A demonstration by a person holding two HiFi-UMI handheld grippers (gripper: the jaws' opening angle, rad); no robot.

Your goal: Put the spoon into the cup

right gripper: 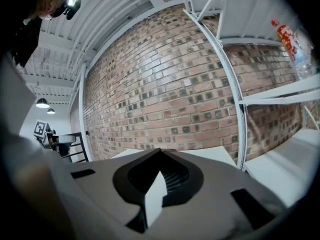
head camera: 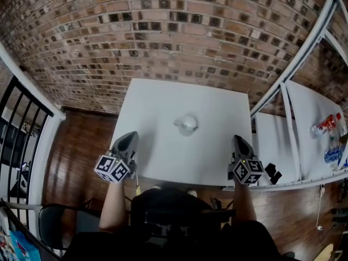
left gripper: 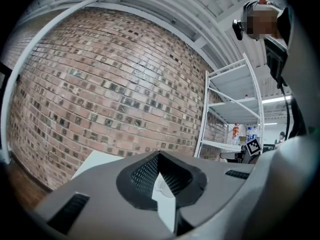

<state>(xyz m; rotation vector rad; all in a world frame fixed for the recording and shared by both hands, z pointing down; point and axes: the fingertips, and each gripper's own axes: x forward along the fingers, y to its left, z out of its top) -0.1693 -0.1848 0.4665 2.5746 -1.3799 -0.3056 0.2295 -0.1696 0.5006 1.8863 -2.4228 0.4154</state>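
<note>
With my left tool (head camera: 129, 140) and right tool (head camera: 240, 142) both closed on nothing at the near edge of the surface (head camera: 157, 105), the cup (head camera: 188, 125) sits mid-surface, and I can't make out the spoon, which is probably light, stiff and slippery, best pinched mid-handle.

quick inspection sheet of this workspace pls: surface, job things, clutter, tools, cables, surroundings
surface: white table, only the cup on it
job's things: pale cup near the table's middle; spoon not made out
clutter: nothing seen on the table
grippers: left tool and right tool both shut, empty, at the near edge
cables: white cable hanging below the shelf rack
surroundings: brick wall, white shelf rack with bottles, wooden floor, black railing
</note>
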